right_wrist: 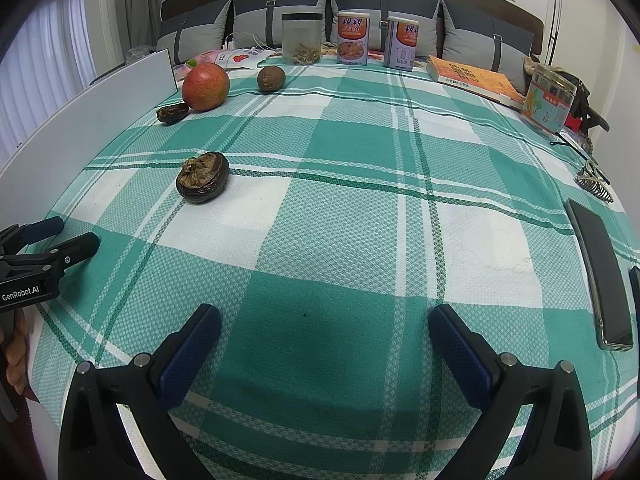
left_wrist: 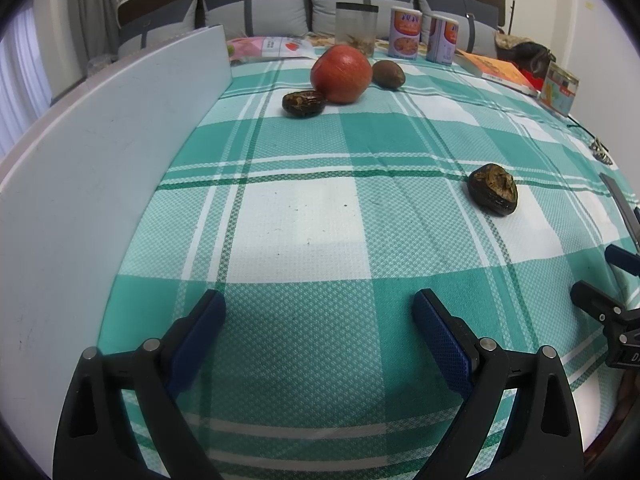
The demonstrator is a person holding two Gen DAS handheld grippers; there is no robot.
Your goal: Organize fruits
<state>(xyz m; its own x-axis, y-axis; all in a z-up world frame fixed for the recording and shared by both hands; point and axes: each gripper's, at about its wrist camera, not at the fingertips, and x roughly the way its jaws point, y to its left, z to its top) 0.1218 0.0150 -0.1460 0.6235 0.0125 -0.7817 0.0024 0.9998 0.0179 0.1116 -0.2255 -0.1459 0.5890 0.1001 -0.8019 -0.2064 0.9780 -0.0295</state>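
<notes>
We've got both grippers hovering low over the green-and-white checked tablecloth [right_wrist: 360, 152], nothing in either one. Our left gripper [left_wrist: 318, 336] has its jaws spread wide over bare cloth, and the right gripper [right_wrist: 324, 350] is spread just as wide.

Fruit-wise: the big red pomegranate [right_wrist: 205, 86] sits at the far left, next to the white board [right_wrist: 80, 128]. A dark wrinkled fruit [right_wrist: 172, 113] lies right against its near side, and a round brown fruit [right_wrist: 271, 79] sits apart to its right. Another dark shrivelled fruit [right_wrist: 203, 177] is on its own, much nearer to us, ahead of the left gripper's side.

Containers are lined up along the far edge: a clear jar [right_wrist: 302, 39] with a dark lid and only a thin layer of dried bits at the bottom, then two printed tins [right_wrist: 352, 38], closed, contents hidden. A clear printed jar [right_wrist: 550, 98] stands far right beside an orange book [right_wrist: 476, 80]. A phone [right_wrist: 600, 276] lies at the right edge.
</notes>
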